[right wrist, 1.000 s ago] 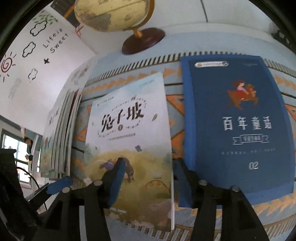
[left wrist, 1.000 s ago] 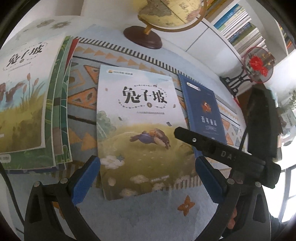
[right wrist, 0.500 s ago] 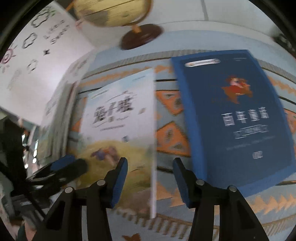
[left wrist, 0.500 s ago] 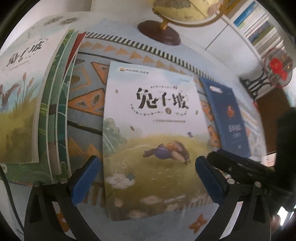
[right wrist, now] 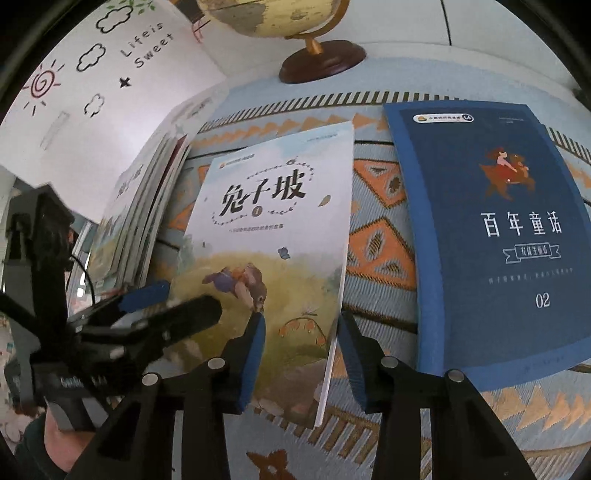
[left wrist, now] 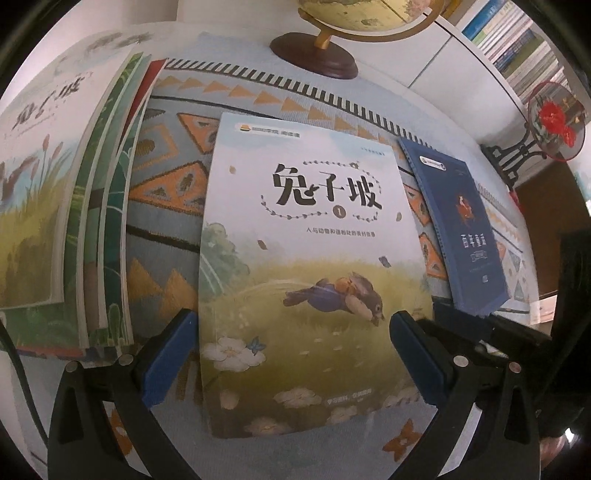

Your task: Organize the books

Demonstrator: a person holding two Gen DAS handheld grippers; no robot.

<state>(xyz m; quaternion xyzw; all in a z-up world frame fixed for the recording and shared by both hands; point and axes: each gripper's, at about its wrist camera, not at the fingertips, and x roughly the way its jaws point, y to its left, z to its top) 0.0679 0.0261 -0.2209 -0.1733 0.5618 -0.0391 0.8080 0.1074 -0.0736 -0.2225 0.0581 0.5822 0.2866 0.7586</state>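
Rabbit book [left wrist: 306, 273]: flat on the patterned cloth [left wrist: 166, 229], between my claws.
Right claw [right wrist: 301, 354]: open, astride the book's right edge, which looks slightly raised.
Left claw [left wrist: 291, 354]: open wide around its lower part.
Blue book [right wrist: 491, 229]: just right, apart.
Book stack [left wrist: 55, 206]: left.
Globe [right wrist: 295, 22]: behind.

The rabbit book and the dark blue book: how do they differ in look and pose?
The rabbit book has a pale, illustrated cover; the dark blue book is plain navy with white lettering. The rabbit book's right edge is lifted between the right gripper fingers; the dark blue book lies flat, untouched. Both lie face up on the patterned cloth.
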